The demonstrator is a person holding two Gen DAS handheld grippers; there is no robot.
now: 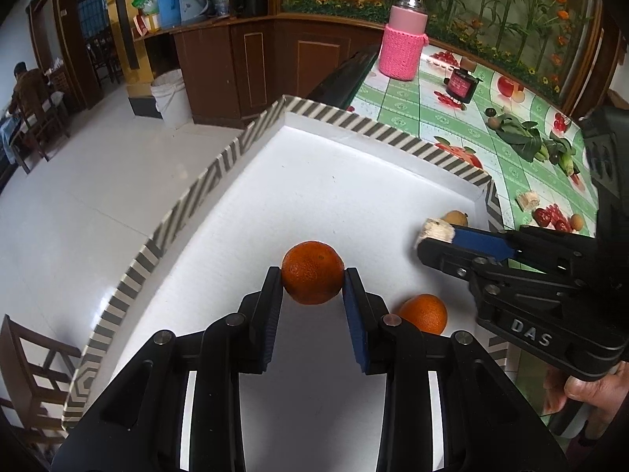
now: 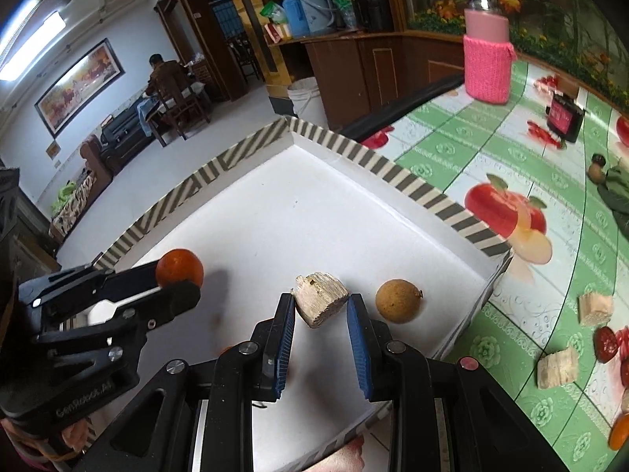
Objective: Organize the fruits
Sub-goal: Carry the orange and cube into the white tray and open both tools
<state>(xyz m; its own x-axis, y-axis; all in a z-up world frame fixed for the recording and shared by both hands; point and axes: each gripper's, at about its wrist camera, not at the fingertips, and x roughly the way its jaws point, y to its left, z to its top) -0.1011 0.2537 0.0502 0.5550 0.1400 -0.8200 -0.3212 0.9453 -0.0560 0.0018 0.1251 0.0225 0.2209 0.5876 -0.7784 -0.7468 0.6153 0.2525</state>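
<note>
My left gripper is shut on an orange and holds it over the white tray with the striped rim. A second orange lies in the tray to its right. My right gripper is shut on a pale cut chunk over the tray; the chunk also shows in the left wrist view. A small brown round fruit lies in the tray next to it. The left gripper and its orange show at left in the right wrist view.
On the green fruit-print tablecloth right of the tray lie two more pale chunks, red fruits and leafy greens. A pink-sleeved bottle and a small dark jar stand at the back. The floor drops away left of the tray.
</note>
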